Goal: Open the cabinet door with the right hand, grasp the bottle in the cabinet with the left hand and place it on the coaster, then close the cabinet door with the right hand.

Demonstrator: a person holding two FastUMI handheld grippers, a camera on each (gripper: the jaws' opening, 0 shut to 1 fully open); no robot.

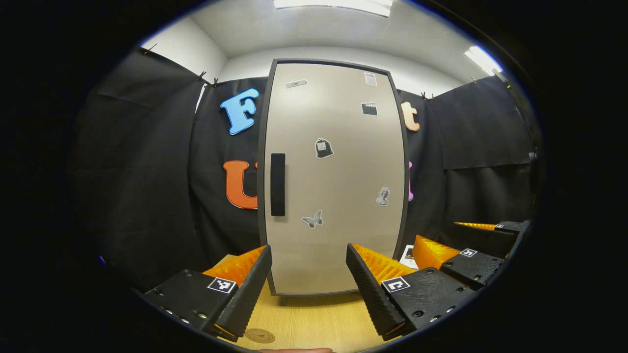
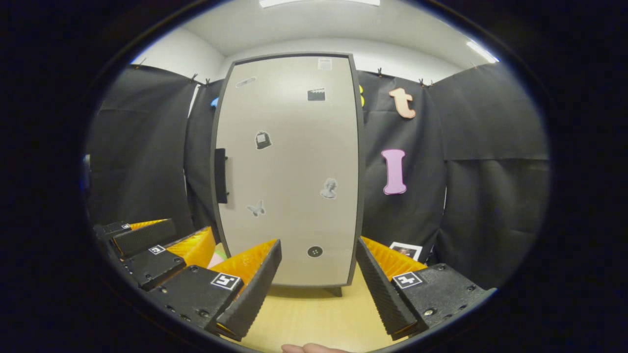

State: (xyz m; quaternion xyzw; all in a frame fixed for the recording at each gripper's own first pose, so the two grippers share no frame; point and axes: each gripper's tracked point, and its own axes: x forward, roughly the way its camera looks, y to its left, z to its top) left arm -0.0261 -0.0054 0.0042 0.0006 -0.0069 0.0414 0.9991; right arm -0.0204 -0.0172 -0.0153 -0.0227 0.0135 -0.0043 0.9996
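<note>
- The cabinet door (image 1: 338, 181) is closed and stands upright on the wooden counter (image 1: 314, 318), straight ahead of both tools; the bottle cannot be seen behind it.
- Left tool (image 1: 309, 289): its two fingers are spread wide apart and hold nothing, with the foot of the door showing in the gap between them.
- Right tool (image 2: 319, 289): its fingers are likewise spread wide and empty, apart from the door, aimed at the door's lower half.
- In the left gripper view the right tool sits off to the right side, near the left one; in the right gripper view the left tool (image 2: 162, 245) sits to the left side.
- The door's dark vertical handle (image 1: 277, 184) lies near its left edge, about mid-height, well apart from both tools.
- Small stickers (image 1: 324, 148) are scattered over the pale door face.
- A round brown coaster (image 1: 259, 336) lies on the counter just beside the left tool's left finger, in front of the cabinet.
- Black cloth (image 2: 490, 171) hangs behind and beside the cabinet.
</note>
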